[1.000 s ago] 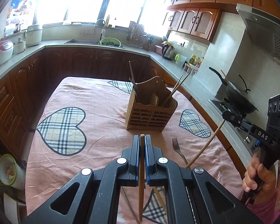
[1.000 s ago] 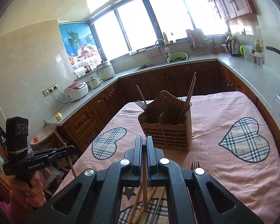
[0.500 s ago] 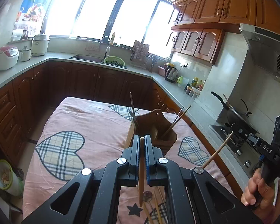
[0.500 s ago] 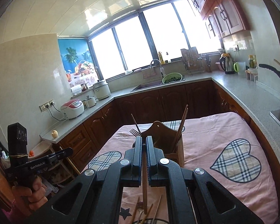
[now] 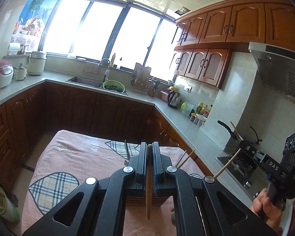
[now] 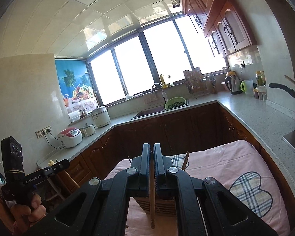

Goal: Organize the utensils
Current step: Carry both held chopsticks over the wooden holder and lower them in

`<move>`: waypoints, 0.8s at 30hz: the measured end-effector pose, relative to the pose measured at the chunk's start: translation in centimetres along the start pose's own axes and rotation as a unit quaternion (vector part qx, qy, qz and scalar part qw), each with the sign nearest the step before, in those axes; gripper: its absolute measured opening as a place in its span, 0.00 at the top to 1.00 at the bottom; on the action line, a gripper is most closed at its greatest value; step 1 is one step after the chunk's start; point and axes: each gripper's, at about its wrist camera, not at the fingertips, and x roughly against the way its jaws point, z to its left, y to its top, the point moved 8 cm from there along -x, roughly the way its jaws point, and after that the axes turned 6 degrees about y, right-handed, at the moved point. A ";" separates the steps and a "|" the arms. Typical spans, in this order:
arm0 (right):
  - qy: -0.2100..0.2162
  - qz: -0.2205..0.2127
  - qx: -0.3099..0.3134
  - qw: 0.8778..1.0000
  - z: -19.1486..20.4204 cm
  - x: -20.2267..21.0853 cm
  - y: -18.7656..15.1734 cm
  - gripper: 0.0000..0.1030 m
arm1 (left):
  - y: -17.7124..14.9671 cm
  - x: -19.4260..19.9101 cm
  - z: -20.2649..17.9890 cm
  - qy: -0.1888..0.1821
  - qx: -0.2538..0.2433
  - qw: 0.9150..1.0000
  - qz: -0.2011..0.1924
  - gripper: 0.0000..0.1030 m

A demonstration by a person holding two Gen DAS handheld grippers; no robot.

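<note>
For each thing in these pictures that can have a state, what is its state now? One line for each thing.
Left gripper: shut on a wooden chopstick.
Right gripper: shut on a second wooden chopstick.
Wooden utensil holder: upright on the pink tablecloth, chopsticks standing in it.
Upper cabinets: doors closed.
Green colander: holds greens.

Both grippers have risen and tipped upward: each view now takes in much more ceiling and window, and the pink table [image 5: 72, 157] has sunk to the bottom of the picture. The holder [image 6: 163, 202], in plain sight a second ago, is now mostly hidden behind the left gripper [image 5: 149, 151] and the right gripper [image 6: 151, 151]. The fork and loose chopsticks that lay on the cloth have nearly all dropped out of view
</note>
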 end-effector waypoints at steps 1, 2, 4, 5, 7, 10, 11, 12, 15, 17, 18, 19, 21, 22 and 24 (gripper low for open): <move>-0.002 -0.005 0.000 1.000 -0.1 -0.2 0.4 0.96 | 0.3 -0.5 0.0 -0.001 0.001 1.000 -0.001 0.97; -0.004 -0.010 0.000 1.000 -0.3 -0.5 0.8 0.96 | 0.6 -1.1 0.1 -0.003 0.003 1.000 -0.004 0.97; -0.007 -0.024 -0.002 1.000 -0.8 -0.9 1.5 0.96 | 1.2 -2.0 0.3 -0.003 0.008 1.000 -0.015 0.97; -0.009 -0.030 -0.003 0.999 -1.0 -1.1 1.9 0.96 | 1.4 -2.5 0.4 -0.002 0.010 1.000 -0.021 0.97; -0.013 -0.038 -0.004 0.999 -1.5 -1.9 2.5 0.96 | 1.8 -3.7 1.0 -0.001 0.016 0.999 -0.031 0.97; -0.017 -0.042 -0.010 0.999 -2.4 -3.1 2.8 0.96 | 1.9 -6.2 1.5 0.001 0.027 0.999 -0.034 0.97; -0.019 -0.042 -0.010 0.999 -2.7 -3.6 2.8 0.96 | 1.8 -7.1 1.8 0.003 0.031 0.999 -0.036 0.97; -0.021 -0.041 -0.011 0.999 -3.0 -4.1 2.7 0.96 | 1.6 -8.0 2.0 0.007 0.033 0.999 -0.034 0.97; -0.022 -0.036 -0.019 0.999 -4.1 -5.4 1.9 0.96 | 0.5 -10.9 2.7 0.016 0.042 0.999 -0.027 0.97; -0.023 -0.030 -0.024 0.999 -4.8 -6.2 0.8 0.96 | -0.5 -12.8 3.0 0.022 0.048 0.998 -0.018 0.97; -0.023 -0.027 -0.029 0.999 -5.1 -6.7 0.3 0.96 | -0.9 -13.8 3.1 0.022 0.051 0.998 -0.013 0.97; -0.023 -0.024 -0.031 0.999 -5.4 -7.0 -0.3 0.96 | -1.5 -14.7 3.2 0.024 0.053 0.998 -0.007 0.97; -0.023 -0.016 -0.036 0.999 -5.9 -7.8 -1.4 0.96 | -2.3 -16.4 3.2 0.026 0.053 0.998 0.002 0.97; -0.022 -0.011 -0.039 0.999 -6.1 -8.3 -2.0 0.96 | -2.6 -17.1 3.3 0.027 0.051 0.998 0.006 0.97; -0.023 0.001 -0.044 0.999 -6.5 -9.1 -3.2 0.96 | -3.6 -18.6 3.3 0.034 0.044 0.998 0.018 0.97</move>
